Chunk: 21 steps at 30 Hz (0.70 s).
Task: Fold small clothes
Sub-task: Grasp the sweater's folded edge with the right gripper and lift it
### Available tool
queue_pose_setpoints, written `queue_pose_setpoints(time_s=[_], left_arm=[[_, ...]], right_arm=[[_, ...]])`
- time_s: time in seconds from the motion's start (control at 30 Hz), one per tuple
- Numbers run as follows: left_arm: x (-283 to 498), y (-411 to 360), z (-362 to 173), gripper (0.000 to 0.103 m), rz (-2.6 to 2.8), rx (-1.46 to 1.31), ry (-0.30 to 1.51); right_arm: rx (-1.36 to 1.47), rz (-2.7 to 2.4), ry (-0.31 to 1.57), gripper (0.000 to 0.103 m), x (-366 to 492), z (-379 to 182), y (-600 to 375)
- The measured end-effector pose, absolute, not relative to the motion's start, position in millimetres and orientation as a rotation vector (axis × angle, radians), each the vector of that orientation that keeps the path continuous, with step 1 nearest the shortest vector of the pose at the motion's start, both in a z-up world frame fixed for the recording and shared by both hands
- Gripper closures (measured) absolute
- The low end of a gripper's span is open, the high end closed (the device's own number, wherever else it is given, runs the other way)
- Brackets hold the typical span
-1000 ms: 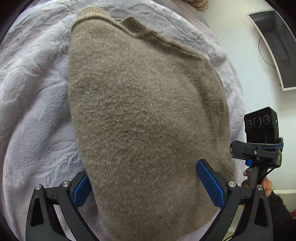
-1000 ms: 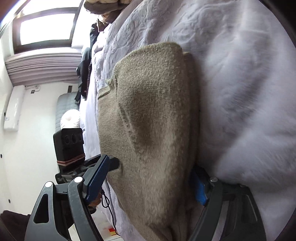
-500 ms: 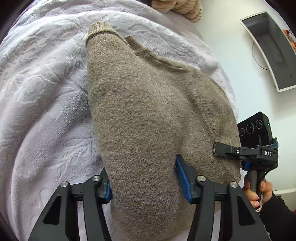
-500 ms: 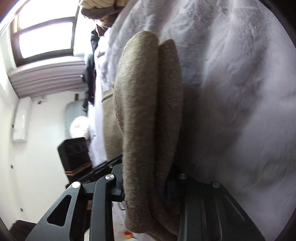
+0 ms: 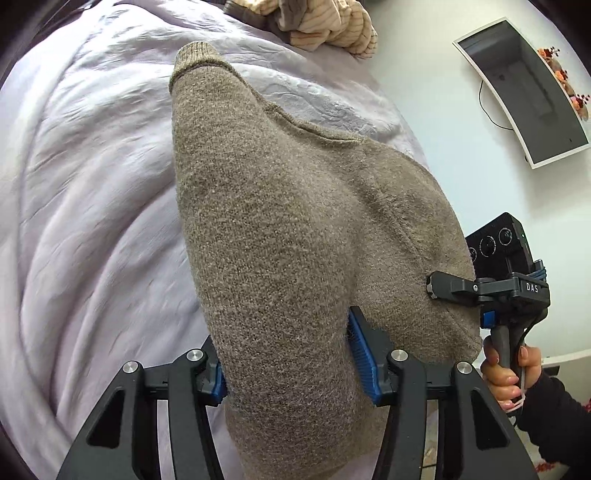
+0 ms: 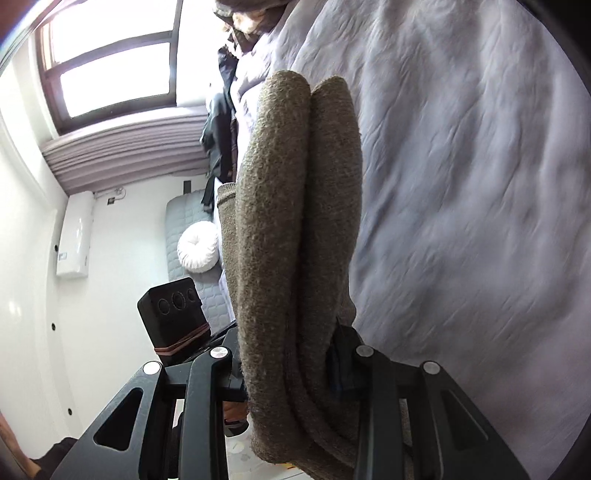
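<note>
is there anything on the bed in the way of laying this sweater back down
Nothing visible. Both the left gripper and right gripper are clamped on the brown sweater, and the lilac bedspread around it lies bare. The only other clothes are piled at the far edge.

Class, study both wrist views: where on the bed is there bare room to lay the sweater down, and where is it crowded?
Bare lilac blanket lies left of the brown sweater and, in the right wrist view, to its right. Crowded: the clothes pile at the bed's far end.
</note>
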<state>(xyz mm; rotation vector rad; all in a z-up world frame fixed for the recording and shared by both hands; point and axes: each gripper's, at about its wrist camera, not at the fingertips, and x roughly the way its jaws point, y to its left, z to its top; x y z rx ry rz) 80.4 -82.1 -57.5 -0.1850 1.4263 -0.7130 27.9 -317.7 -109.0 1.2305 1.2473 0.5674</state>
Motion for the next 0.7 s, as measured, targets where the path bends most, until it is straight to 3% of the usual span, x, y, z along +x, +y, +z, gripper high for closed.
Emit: queue_pose_setpoints(time_s=[0.5, 0.63, 0.7], left_arm=[[13, -17, -116, 0.048, -0.541, -0.19, 1.573], [8, -5, -122, 0.045, -0.492, -0.16, 1.577], [-2, 19, -111, 0.045, -0.47, -0.16, 1.566]], right_arm=[[1.141, 0.506, 1.469, 0.069, -23, -152, -229], [1.039, 0.407, 1.535, 0.065, -22, -156, -233], [0.932, 0.35, 1.548, 0.057, -20, -146, -237]])
